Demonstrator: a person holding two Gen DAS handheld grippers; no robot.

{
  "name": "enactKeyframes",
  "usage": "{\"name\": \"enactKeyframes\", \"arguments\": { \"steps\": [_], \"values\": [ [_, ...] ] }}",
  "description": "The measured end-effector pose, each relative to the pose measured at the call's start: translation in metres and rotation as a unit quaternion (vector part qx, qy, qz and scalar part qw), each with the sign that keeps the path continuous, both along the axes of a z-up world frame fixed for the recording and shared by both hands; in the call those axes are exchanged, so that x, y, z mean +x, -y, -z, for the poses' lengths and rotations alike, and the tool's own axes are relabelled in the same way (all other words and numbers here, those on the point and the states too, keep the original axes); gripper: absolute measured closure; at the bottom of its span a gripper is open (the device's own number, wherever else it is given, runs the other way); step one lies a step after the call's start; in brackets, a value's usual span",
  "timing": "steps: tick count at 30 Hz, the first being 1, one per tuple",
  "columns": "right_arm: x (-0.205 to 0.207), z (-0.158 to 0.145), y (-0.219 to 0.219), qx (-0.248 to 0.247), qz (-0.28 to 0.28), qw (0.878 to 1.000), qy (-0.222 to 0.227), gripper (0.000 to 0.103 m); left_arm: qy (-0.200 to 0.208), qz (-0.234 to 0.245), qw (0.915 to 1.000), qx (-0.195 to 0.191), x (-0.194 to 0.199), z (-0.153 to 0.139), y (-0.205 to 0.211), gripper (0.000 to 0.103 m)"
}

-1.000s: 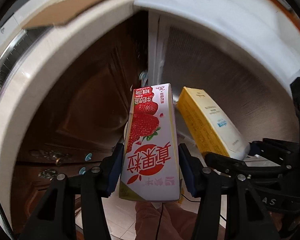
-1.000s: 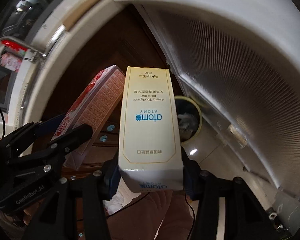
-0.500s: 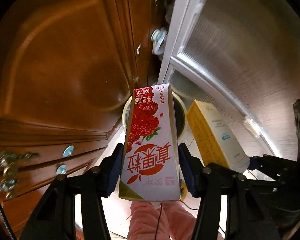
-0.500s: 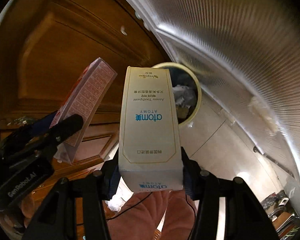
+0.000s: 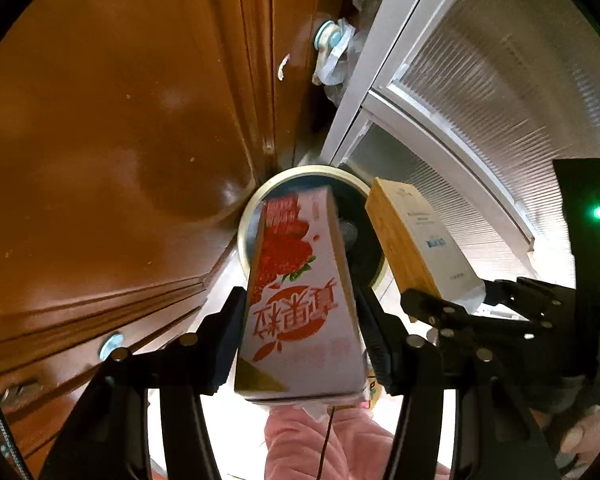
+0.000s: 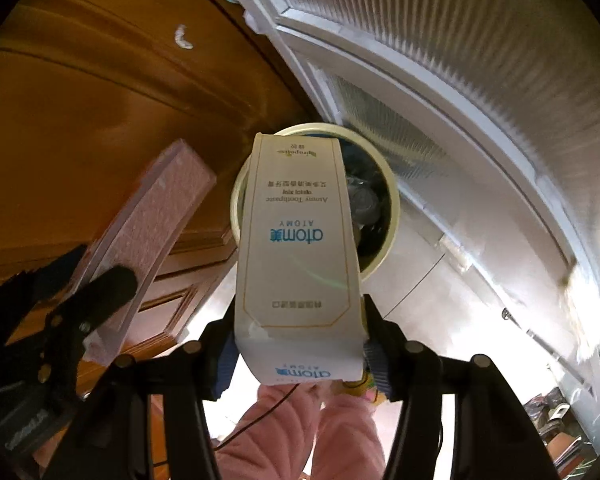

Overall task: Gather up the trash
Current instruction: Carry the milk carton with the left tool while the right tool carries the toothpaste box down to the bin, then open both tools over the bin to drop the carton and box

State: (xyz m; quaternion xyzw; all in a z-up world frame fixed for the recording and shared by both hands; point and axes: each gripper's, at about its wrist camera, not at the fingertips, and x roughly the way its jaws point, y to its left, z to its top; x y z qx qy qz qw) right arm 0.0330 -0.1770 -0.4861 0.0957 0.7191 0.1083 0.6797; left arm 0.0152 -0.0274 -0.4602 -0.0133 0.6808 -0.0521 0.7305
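My left gripper (image 5: 300,320) points straight down, shut on a strawberry milk carton (image 5: 296,280). The carton's far end hangs over the round cream-rimmed trash bin (image 5: 244,236) on the floor. My right gripper (image 6: 300,328) grips a cream toothpaste box (image 6: 300,232) with its jaws opening; the pads still touch the box sides. That box also hangs over the bin (image 6: 394,216), which holds crumpled waste (image 6: 364,200). The two grippers are side by side. The box (image 5: 416,240) shows in the left wrist view and the carton (image 6: 152,220) in the right wrist view.
A brown wooden cabinet front (image 5: 120,140) stands left of the bin. A ribbed glass door in a white frame (image 5: 500,100) stands to its right. A person's pink sleeves (image 5: 320,440) and light floor tiles (image 6: 440,300) lie below the grippers.
Both grippers have sunk from countertop height toward the floor, each still with its carton. The bin has grown from a small far ring to a wide opening right behind both cartons.
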Motion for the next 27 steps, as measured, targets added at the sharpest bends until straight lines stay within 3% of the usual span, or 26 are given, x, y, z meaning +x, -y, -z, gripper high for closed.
{"name": "enactKeyframes", "arguments": {
  "steps": [6,11,27],
  "values": [
    [0.005,0.007,0.003,-0.006,0.009,1.0,0.0,0.046,-0.013,0.007,0.9998,-0.014,0.008,0.011,-0.007,0.042],
    [0.009,0.006,0.007,-0.008,0.028,1.0,-0.001,0.042,-0.011,0.012,0.9999,-0.001,0.011,0.012,-0.009,0.037],
    [-0.001,-0.015,0.006,-0.002,0.04,0.999,0.014,0.042,0.001,0.026,0.9995,0.015,0.005,-0.014,0.0,0.032]
  ]
}}
